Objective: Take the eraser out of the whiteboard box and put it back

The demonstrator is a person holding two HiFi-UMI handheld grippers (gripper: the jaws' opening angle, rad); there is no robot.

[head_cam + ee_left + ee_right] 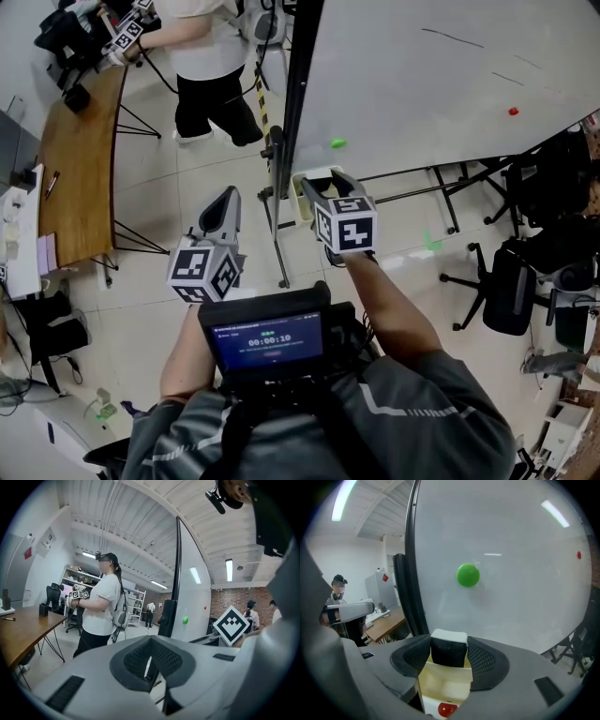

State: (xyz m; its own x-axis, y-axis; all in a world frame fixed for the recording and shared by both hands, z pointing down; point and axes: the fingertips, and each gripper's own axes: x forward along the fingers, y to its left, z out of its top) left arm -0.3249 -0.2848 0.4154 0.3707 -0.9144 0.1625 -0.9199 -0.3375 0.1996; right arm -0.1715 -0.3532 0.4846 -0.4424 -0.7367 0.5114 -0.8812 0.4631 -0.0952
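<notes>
Gripping eraser (pixel 448 651) in right tool (pixel 449 645), pads clamped on its sides, just above whiteboard box (pixel 440 686) at whiteboard (pixel 511 573) lower edge. I judge eraser light, felt soft, body stiff; best held by body sides. Left tool (pixel 151 659) closed, empty.

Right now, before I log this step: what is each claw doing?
Left claw: closed, empty.
Right claw: closed on the white-topped black felt eraser, above the cream open box.
</notes>
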